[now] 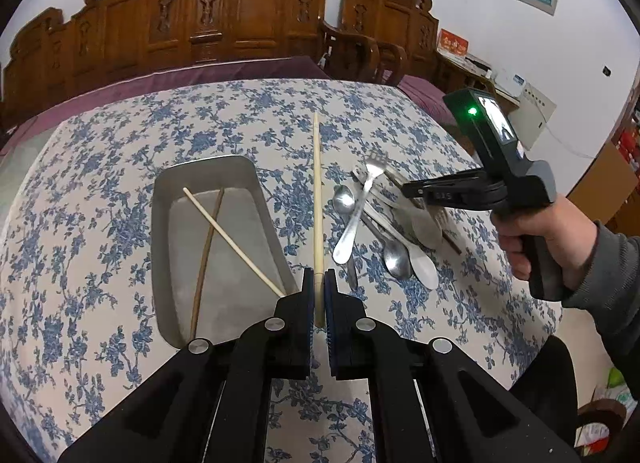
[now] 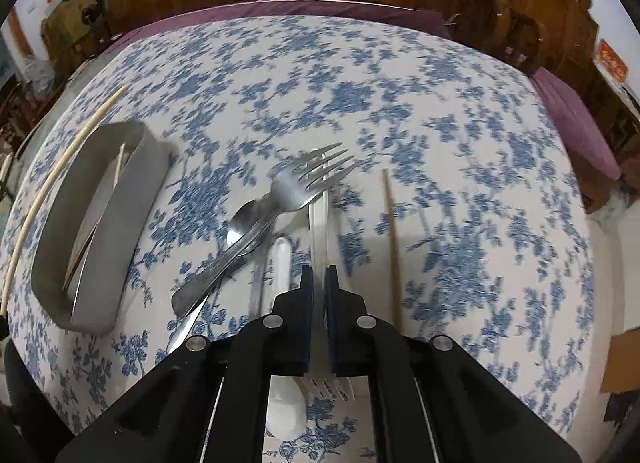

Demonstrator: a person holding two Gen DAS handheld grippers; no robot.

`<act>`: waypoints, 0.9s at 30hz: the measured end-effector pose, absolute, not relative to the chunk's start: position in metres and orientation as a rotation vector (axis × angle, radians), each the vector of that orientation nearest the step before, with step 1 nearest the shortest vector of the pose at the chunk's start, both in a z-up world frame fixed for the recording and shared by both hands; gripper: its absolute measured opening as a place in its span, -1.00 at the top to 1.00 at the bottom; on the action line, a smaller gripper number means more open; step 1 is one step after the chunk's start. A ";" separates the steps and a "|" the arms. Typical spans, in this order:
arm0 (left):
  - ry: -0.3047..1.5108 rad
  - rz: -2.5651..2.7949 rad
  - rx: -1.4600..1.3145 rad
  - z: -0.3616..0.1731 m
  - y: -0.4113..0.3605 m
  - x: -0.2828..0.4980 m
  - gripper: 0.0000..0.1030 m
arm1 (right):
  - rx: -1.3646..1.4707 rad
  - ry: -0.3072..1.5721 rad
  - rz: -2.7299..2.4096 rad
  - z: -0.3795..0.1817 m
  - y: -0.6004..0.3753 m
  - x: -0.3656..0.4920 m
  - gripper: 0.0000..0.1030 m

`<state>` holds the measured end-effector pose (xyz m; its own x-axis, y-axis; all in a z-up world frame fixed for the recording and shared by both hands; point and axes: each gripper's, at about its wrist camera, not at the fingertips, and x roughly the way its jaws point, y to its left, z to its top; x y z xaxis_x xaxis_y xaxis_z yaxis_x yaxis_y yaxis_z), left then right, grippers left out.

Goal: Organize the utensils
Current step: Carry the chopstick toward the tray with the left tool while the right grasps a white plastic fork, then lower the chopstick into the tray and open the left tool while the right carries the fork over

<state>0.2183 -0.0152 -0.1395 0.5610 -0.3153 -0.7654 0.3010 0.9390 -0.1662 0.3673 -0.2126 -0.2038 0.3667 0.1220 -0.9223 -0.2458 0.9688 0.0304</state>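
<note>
Two chopsticks (image 1: 224, 239) already cross in the grey tray (image 1: 256, 179), which lies just left of my left tool (image 1: 319, 283), clenched on a pale chopstick (image 1: 318, 199) pointing straight ahead, while my right tool (image 2: 319, 275) is clamped on a white utensil (image 2: 319, 219) from the worktop (image 2: 440, 103) pile.

Left tool (image 1: 319, 291) clamped tight, lower centre; right tool (image 1: 412, 193) closed, hand (image 1: 548, 239) gripping at right edge.
</note>
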 end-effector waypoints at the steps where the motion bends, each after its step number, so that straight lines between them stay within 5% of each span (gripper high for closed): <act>1: 0.904 -0.361 -0.019 -0.139 -0.014 0.219 0.92 | -0.120 1.181 0.239 -0.204 -0.211 0.366 0.86; 27: 0.926 -0.251 -0.038 -0.152 0.031 0.229 0.92 | -0.088 1.016 0.321 -0.138 -0.169 0.343 0.86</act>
<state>0.2294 0.0313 -0.1517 0.5743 -0.2305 -0.7855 0.1977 0.9702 -0.1402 0.3429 -0.1690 -0.1376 0.4847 0.2224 -0.8460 -0.3039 0.9497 0.0755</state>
